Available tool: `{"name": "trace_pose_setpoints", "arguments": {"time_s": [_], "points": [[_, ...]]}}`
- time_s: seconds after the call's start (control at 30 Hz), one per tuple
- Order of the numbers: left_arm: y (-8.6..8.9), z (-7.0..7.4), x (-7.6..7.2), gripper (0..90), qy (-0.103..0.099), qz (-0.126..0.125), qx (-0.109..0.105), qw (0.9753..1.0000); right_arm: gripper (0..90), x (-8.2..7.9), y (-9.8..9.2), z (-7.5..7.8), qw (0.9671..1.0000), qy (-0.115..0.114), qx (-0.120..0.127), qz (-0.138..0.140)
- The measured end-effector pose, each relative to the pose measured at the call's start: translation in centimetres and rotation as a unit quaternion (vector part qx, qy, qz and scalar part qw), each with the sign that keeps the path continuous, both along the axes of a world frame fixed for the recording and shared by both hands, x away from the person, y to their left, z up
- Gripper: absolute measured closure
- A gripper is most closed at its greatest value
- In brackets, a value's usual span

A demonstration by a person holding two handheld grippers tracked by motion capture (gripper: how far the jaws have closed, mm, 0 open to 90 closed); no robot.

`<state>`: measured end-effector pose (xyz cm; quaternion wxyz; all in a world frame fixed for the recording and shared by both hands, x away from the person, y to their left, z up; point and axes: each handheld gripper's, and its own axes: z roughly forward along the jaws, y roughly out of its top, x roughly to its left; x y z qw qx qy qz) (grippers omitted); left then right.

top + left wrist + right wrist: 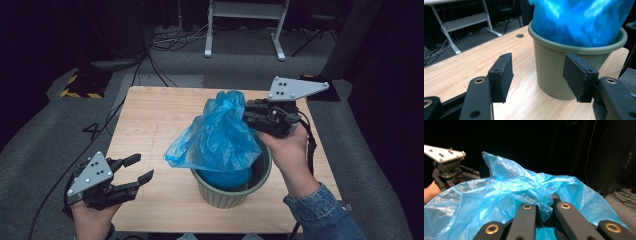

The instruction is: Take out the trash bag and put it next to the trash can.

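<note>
Right gripper (248, 116), centre-right of frame, clamped on blue bag (220, 137) over green bin (227, 192); left gripper (137, 169), lower left, wide apart, empty.

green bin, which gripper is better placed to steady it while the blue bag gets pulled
Left. The left gripper is open and free beside the green bin; the right gripper is shut on the blue bag.
</note>
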<state>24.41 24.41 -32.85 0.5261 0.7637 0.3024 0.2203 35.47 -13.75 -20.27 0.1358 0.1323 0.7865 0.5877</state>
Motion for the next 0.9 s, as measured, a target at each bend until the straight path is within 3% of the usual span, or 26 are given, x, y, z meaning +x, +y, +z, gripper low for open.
{"name": "trace_pose_setpoints", "arguments": {"time_s": [0.57, 0.9], "points": [[-0.1, -1.4, 1.0, 40.9, 0.029, 0.0, 0.01, 0.9995, 89.5, -1.3, -3.2, 5.1, 0.9985, -0.042, 0.002, -0.035], [-0.5, -2.4, 2.6, 41.0, 0.047, -0.011, 0.014, 0.9987, 89.4, -2.1, -7.1, 7.4, 0.994, -0.062, -0.008, -0.09]]}}
